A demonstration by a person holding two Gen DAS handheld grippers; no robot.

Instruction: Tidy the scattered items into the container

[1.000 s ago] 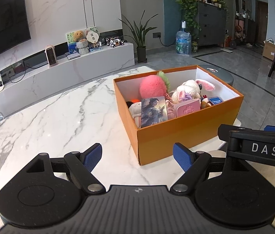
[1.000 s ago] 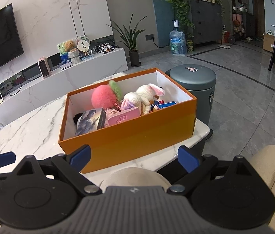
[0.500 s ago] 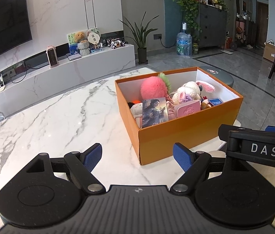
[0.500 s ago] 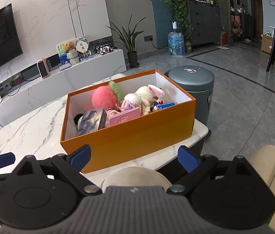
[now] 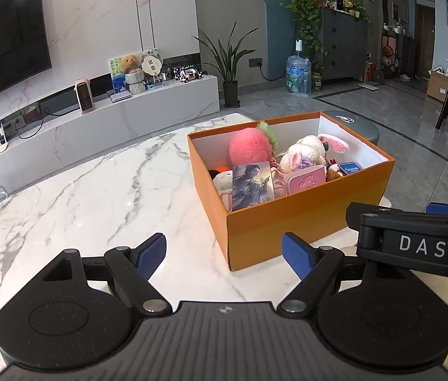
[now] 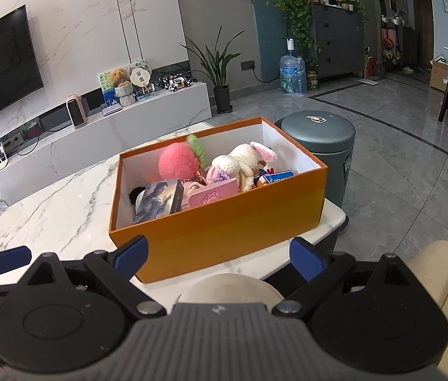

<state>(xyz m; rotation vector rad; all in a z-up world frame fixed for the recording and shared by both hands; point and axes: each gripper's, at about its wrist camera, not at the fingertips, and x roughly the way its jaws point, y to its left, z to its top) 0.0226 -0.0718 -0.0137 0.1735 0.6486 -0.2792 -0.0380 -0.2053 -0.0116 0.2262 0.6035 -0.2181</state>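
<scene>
Left hand-held gripper [image 5: 224, 255]: hanging wide, holding nothing.
Right hand-held gripper [image 6: 219, 255]: hanging wide, empty.
Counter [image 5: 97, 197]: lying ahead, carrying the orange box [image 5: 303, 222].

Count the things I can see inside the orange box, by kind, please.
Plush toys: 2, the pink ball and the white bunny
Picture boxes: 1
Pink cases: 1
Blue cards: 1
Partly hidden bits, cannot tell: a few
Total clearly seen: 5, all in the orange box
</scene>
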